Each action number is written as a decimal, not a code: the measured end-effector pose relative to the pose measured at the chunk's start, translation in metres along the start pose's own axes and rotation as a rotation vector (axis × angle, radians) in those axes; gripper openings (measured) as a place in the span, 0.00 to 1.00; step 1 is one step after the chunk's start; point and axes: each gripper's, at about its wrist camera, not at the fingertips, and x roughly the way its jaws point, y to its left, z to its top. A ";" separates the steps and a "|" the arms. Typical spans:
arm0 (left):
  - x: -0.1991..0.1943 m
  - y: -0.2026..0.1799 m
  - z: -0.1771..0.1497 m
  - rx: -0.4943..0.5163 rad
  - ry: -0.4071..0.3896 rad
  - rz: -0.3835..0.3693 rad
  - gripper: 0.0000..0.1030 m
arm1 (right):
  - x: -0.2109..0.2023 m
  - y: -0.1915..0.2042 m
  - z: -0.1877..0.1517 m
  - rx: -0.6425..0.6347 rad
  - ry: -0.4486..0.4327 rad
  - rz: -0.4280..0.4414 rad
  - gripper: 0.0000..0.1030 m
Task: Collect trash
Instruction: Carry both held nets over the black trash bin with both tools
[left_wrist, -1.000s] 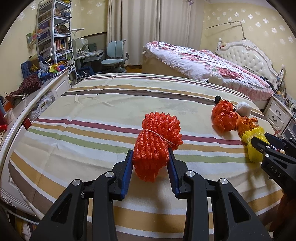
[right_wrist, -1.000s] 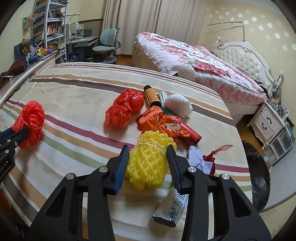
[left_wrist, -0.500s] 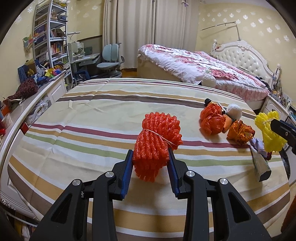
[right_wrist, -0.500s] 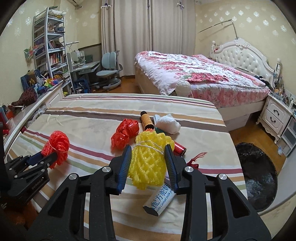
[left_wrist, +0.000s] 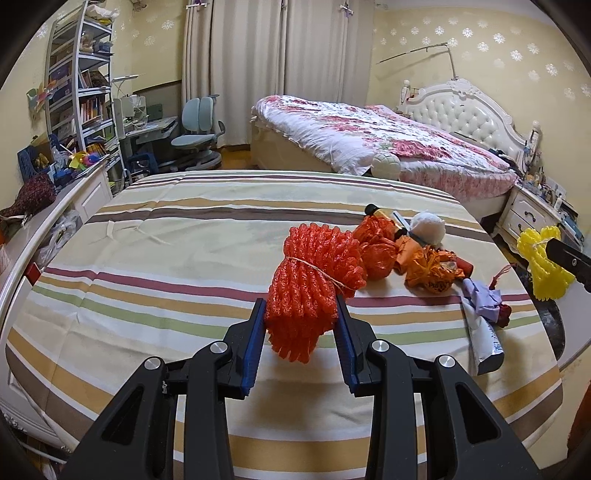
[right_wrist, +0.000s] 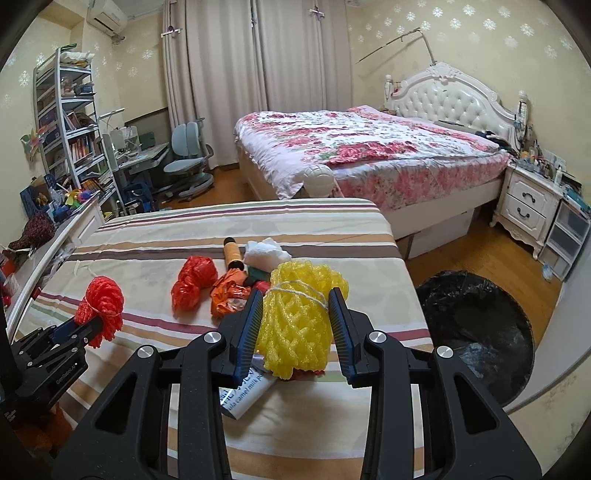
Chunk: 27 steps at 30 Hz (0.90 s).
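Note:
My left gripper (left_wrist: 300, 317) is shut on a red foam-net bundle (left_wrist: 314, 277) tied with string, held above the striped bed. My right gripper (right_wrist: 295, 314) is shut on a yellow foam-net bundle (right_wrist: 297, 314), lifted over the bed's right side; that bundle (left_wrist: 541, 266) shows at the right edge of the left wrist view. The red bundle (right_wrist: 101, 306) and left gripper appear at the left of the right wrist view. A bin lined with a black bag (right_wrist: 476, 332) stands on the floor right of the bed.
Left on the striped bedspread (left_wrist: 166, 258) are red plastic bags (right_wrist: 194, 280), an orange wrapper (right_wrist: 229, 295), a brown bottle (right_wrist: 232, 253), a white wad (right_wrist: 266, 251) and a white tube (right_wrist: 240, 398). A flowered bed (right_wrist: 369, 151), nightstand (right_wrist: 528, 203) and shelves (right_wrist: 70, 122) surround it.
Both grippers have risen with their bundles. The right one has carried the yellow bundle to the right, off the trash pile, so the black bin now shows. The left moved slightly right.

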 end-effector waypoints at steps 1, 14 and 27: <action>0.000 -0.006 0.000 0.006 -0.001 -0.006 0.35 | 0.000 -0.005 -0.001 0.001 0.000 -0.010 0.35; 0.003 -0.085 0.006 0.120 -0.012 -0.120 0.35 | 0.002 -0.054 -0.012 0.054 -0.001 -0.102 0.35; 0.014 -0.187 0.015 0.231 -0.006 -0.270 0.35 | 0.001 -0.141 -0.021 0.148 -0.010 -0.240 0.35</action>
